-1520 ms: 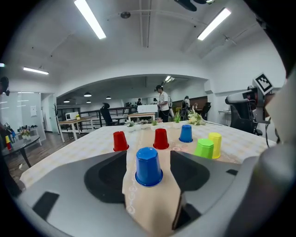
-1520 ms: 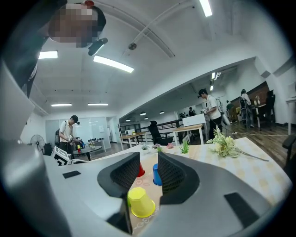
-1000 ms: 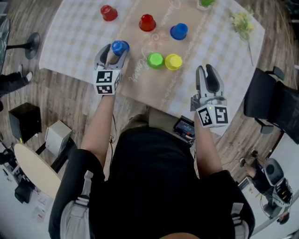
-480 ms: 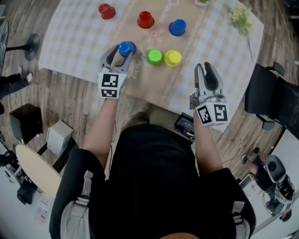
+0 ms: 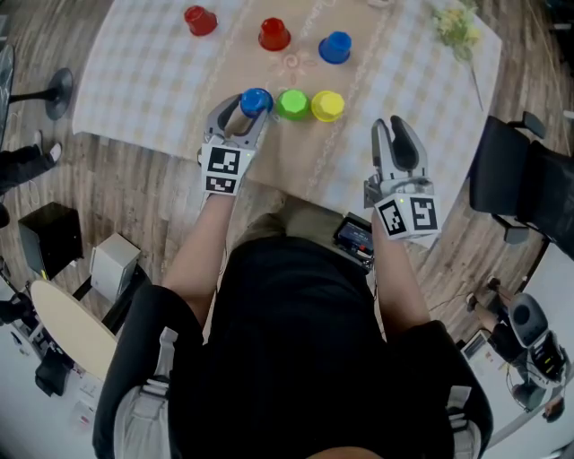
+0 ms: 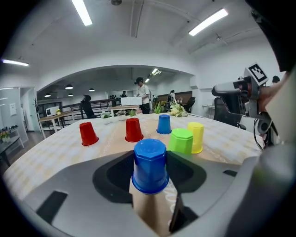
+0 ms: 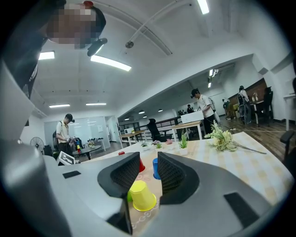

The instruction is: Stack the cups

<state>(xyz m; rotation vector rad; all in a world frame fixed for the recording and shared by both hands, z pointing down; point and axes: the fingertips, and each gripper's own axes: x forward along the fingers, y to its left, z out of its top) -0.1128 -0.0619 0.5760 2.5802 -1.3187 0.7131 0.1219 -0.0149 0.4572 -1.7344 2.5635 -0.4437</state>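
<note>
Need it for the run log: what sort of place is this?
Probably an open-plan office: ceiling strip lights, work desks with people standing behind, and a black office chair beside the cloth-covered table.

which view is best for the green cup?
Left gripper view: the green cup stands upside down with most of its side visible, next to the yellow cup. Head view shows only its top from above. Right gripper view shows just a green sliver behind the yellow cup.

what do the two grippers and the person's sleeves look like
Left gripper and right gripper match: grey bodies, two curved jaws with dark ribbed pads, and a white cube with black square markers. The person wears a black top with short sleeves.
</note>
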